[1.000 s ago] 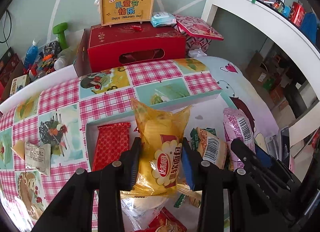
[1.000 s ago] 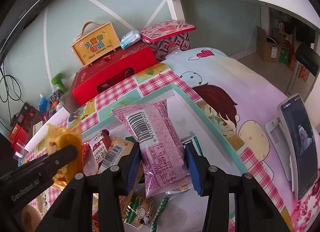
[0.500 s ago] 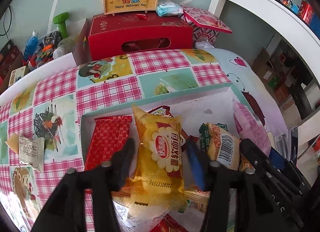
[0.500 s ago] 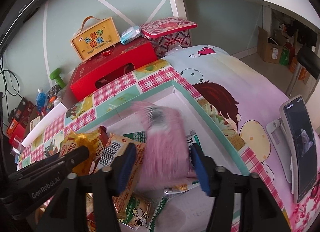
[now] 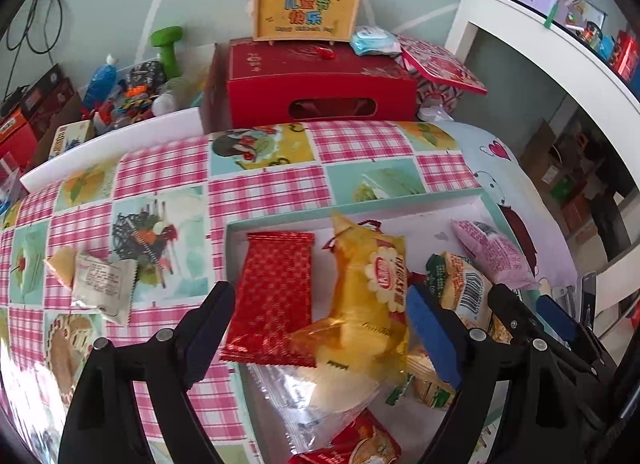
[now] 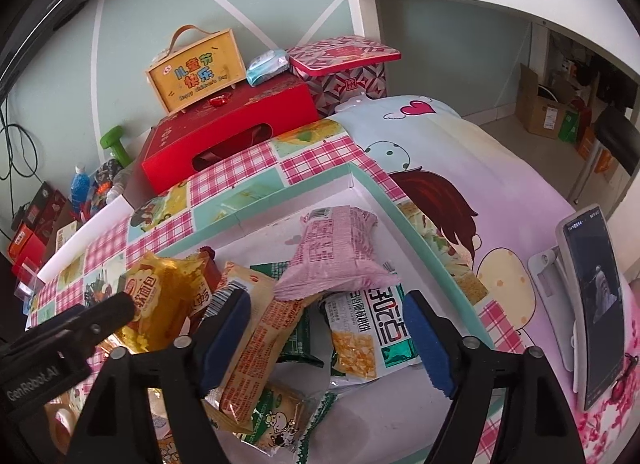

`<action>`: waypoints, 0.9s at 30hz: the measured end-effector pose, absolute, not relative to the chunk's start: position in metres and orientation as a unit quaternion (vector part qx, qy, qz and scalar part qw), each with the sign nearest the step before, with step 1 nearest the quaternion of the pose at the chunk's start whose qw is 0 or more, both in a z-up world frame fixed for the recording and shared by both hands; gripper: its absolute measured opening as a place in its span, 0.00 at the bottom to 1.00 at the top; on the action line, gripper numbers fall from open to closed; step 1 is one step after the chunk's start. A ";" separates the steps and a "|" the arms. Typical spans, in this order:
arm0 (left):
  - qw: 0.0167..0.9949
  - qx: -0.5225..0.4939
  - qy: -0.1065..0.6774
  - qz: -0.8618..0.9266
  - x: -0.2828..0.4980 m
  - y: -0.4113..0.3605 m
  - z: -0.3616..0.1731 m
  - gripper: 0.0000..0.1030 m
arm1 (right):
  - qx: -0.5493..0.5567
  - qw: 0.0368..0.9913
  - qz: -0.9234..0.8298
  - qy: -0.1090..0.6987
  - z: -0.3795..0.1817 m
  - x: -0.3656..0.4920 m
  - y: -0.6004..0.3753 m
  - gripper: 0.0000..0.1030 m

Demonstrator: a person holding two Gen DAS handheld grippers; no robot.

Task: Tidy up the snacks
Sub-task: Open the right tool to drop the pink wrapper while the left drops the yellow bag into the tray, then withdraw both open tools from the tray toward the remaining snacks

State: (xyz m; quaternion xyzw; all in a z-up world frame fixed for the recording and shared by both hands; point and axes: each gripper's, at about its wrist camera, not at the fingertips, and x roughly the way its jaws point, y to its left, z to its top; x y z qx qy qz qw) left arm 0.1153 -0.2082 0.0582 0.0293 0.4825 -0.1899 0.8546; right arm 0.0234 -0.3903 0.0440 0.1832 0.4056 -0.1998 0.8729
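A golden-yellow bread packet (image 5: pixel 370 296) lies beside a red diamond-patterned packet (image 5: pixel 276 296) in a white tray with a mint-green rim (image 6: pixel 276 199). The pink snack bag (image 6: pixel 336 248) carries dark print. The cloth (image 5: pixel 260 191) shows pink-and-white checks between picture squares.

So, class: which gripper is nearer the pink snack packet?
Right. The right gripper hangs just short of the pink snack packet, fingers opening; the left gripper straddles the yellow bread packet, further off.

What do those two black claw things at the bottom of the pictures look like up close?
Both the left gripper and right gripper are matte black plastic, two angled fingers each, with blue ridged pads and silver pivot screws. White lettering reads GenRobot.AI.
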 end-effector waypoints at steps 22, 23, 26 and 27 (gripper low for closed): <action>0.862 -0.012 0.502 -0.065 0.123 -0.138 0.045 0.88 | 0.157 0.879 -0.181 0.412 0.064 0.028 -0.363 0.87; 0.862 -0.012 0.503 -0.064 0.123 -0.137 0.044 0.88 | 0.155 0.879 -0.180 0.413 0.064 0.028 -0.361 0.87; 0.865 -0.012 0.499 -0.057 0.123 -0.135 0.044 0.94 | 0.153 0.881 -0.172 0.413 0.064 0.030 -0.357 0.87; 0.867 -0.008 0.496 -0.052 0.123 -0.135 0.044 1.00 | 0.153 0.882 -0.169 0.412 0.064 0.030 -0.355 0.89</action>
